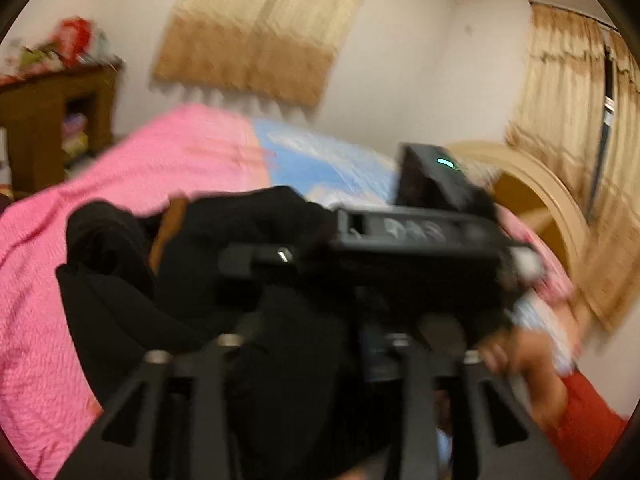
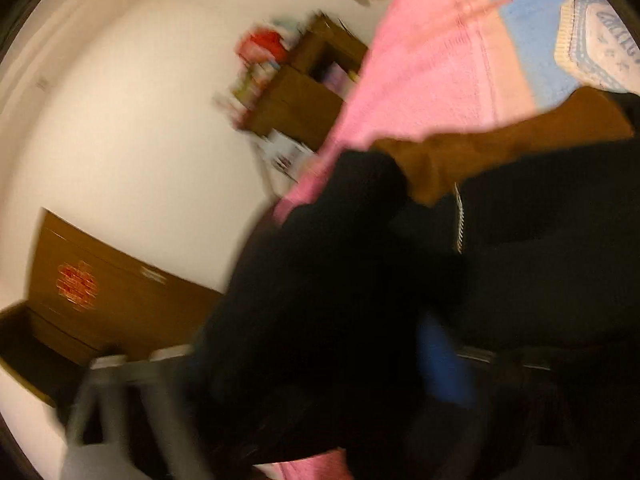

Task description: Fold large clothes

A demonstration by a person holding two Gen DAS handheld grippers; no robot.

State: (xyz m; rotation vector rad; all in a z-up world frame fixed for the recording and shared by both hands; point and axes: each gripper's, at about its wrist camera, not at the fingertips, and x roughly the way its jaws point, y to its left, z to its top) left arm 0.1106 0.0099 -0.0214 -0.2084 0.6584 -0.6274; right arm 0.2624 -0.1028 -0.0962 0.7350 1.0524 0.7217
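**The black jacket sits right in front of both my claws**

I am folding a big black jacket point(image 1: 132, 280) on a bed with a pink blanket point(image 1: 48, 320). The jacket has a brown lining point(image 2: 460, 156) and a silver zipper point(image 2: 459, 220). It lies bunched up in a heap, not flat.

From my left claw point(image 1: 312, 392) the jacket is straight ahead and a bit to the left. Its fingers stand partly open with black cloth lying between them. I cannot tell if they pinch the cloth or only sit around it.

My right claw point(image 1: 420, 236) shows in the left view, crossing just in front and above the heap. In its own view the picture is very blurred. The jacket fills the lower right side, and I cannot tell if that claw holds anything.

The heap runs longways from left to right across the bed. I think both claws are about equally near.

For containers, there is a brown shelf point(image 1: 60, 120) by the wall with small things in its cubbies. An open brown box point(image 2: 24, 344) sits on the floor; I cannot see what is inside.
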